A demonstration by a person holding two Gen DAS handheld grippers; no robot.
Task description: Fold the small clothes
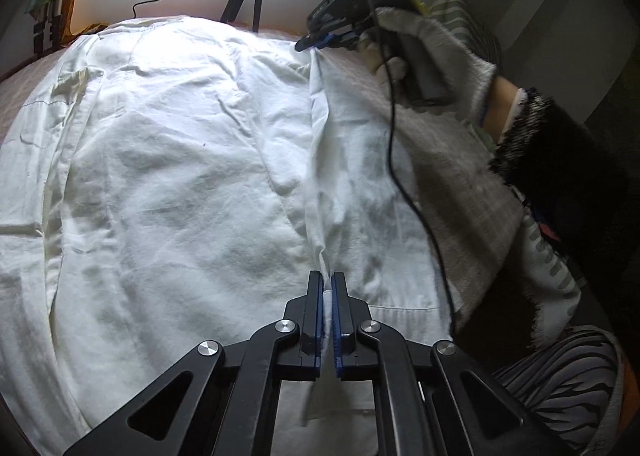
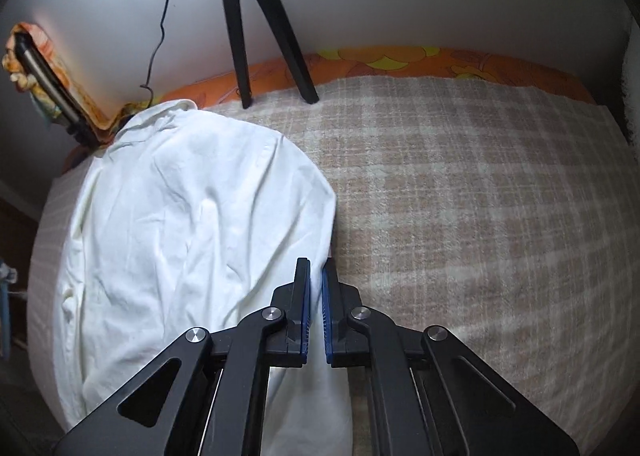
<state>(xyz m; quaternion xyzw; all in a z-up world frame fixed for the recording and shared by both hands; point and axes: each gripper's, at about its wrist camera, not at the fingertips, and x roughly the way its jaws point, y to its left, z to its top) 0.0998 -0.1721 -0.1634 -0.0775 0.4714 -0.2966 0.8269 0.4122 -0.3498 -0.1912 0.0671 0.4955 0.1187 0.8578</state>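
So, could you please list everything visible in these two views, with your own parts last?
white shirt: one, white, spread on the bed, its right edge pinched at two spots
checked blanket: one, beige and cream, covering the bed
orange sheet: one, along the wall
tripod: one, black, at the bed's far edge
cable: one, black, down the wall
left gripper: fingers shut on the shirt's edge
right gripper: fingers shut on the same edge, farther along
gloved hand: one, white glove
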